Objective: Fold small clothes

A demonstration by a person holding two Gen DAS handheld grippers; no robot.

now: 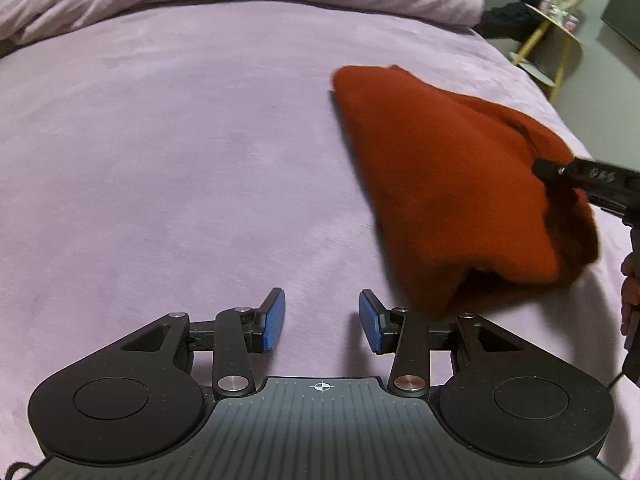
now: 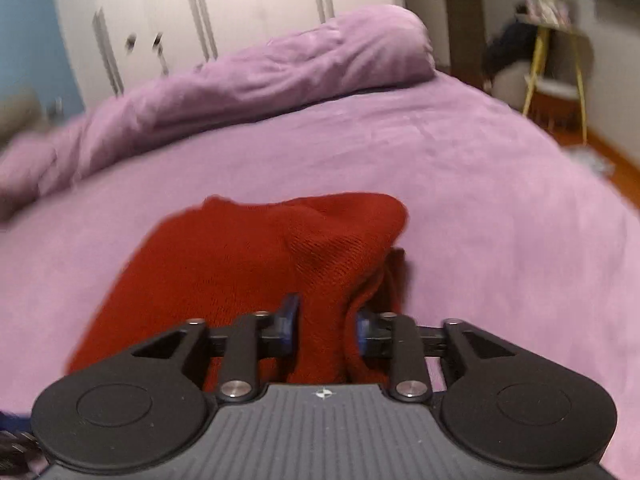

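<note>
Left gripper (image 1: 322, 322): jaws spread wide, blue pads (image 1: 274, 320) facing each other with only bed cover (image 1: 160, 160) between them. Nothing held. It sits low over the cover, pointing toward the far end of the bed.

Ahead of it and to its right: red knit garment (image 1: 452, 196), folded into a thick bundle, near corner just beside the left gripper's right finger, partly overlapping it in view. Cannot tell if cloth touches that finger. Garment edges blurred.

Further right in the left wrist view: right gripper (image 1: 550, 168), its dark fingertip pressed into the garment's right edge.

Right wrist view: right gripper (image 2: 328, 326) closed down on a bunched fold of the red knit garment (image 2: 256, 260); cloth fills the gap between the blue pads (image 2: 290, 320) and rises in a ridge straight ahead of the fingers. The rest of the garment spreads ahead and to the left of this gripper, lying on the bed cover (image 2: 480, 200).

Beyond both grippers: rumpled purple duvet (image 2: 260, 72) heaped along the far end of the bed. Far right, off the bed: yellow-legged side table (image 2: 556, 64), contents too blurred to identify.
</note>
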